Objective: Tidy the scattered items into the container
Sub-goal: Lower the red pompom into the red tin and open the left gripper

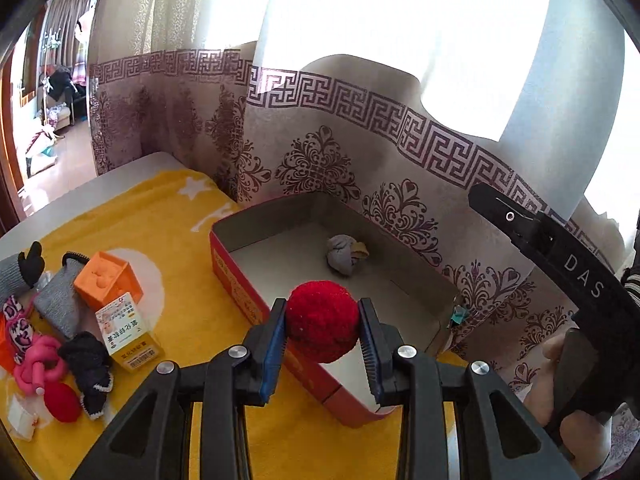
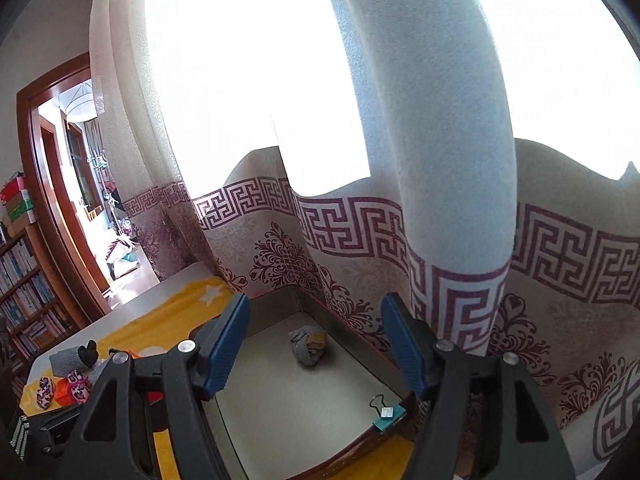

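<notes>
My left gripper (image 1: pixel 322 330) is shut on a red pom-pom ball (image 1: pixel 322 326) and holds it over the near wall of the red cardboard box (image 1: pixel 236 280). Inside the box lies a grey balled sock (image 1: pixel 342 256), which also shows in the right wrist view (image 2: pixel 306 346). A teal binder clip (image 2: pixel 386 416) is clipped on the box's right rim. My right gripper (image 2: pixel 316 344) is open and empty above the box (image 2: pixel 280 408). Scattered items lie at the left on the yellow cloth: an orange box (image 1: pixel 108 282), a yellow medicine carton (image 1: pixel 128 330), a grey pouch (image 1: pixel 60 300), a black sock (image 1: pixel 90 368).
A pink curled item (image 1: pixel 38 364), a second red ball (image 1: pixel 62 402) and a leopard-print piece (image 1: pixel 18 330) lie at the far left. A patterned curtain (image 1: pixel 320 140) hangs right behind the box. The right gripper's body (image 1: pixel 568 280) shows at the right edge.
</notes>
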### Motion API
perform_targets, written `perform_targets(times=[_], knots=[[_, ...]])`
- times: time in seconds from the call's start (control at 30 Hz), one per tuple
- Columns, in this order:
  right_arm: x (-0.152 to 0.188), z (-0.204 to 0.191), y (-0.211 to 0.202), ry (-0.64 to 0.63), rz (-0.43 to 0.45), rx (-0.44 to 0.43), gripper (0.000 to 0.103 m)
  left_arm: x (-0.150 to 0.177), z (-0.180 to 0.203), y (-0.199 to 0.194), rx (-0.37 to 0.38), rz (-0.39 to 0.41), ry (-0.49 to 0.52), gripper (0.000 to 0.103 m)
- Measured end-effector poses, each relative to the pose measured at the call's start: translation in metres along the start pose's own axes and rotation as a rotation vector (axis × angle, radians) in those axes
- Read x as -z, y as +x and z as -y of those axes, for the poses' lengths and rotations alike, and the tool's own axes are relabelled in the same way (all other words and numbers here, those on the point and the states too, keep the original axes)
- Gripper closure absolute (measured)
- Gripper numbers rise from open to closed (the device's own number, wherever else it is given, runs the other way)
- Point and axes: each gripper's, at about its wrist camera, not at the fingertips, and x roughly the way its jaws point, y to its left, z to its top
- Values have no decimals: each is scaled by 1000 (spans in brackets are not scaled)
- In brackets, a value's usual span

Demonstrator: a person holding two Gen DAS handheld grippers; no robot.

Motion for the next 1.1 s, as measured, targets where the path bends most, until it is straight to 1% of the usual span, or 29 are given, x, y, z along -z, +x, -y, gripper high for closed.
perform_targets(times=[0.03,0.1,0.13,0.17,0.23,0.3,0.43,0.57,0.7,0.83,1.1], knots=[[-1,0,-1,1,5,1,29,-2,8,8,10,-6,15,67],[-1,1,-3,-3,16,8,26,-4,19,20,28,-23,34,52],[-1,0,-3,-6,19,11,25,-5,22,25,30,-30,35,32],[-1,0,-3,-7,18,11,25,-4,24,27,26,-24,32,17],[-2,1,-4,-3,15,8,24,-1,23,26,19,0,24,16],[-1,2,-1,6,9,5,24,2,16,23,20,-5,9,16],[2,1,1,16,-1,3,24,9,-10,11,-33,13,-48,16],[7,-6,2,2,-5,-8,24,18,-40,-6,-139,19,-97,16],[14,-17,7,-18,-28,-35,24,31,-74,-29,-224,36,-150,16],[22,-30,10,-46,-44,-71,24,46,-115,-62,-294,80,-232,16],[37,-57,2,-127,-36,-145,24,84,-200,-123,-456,152,-413,15]])
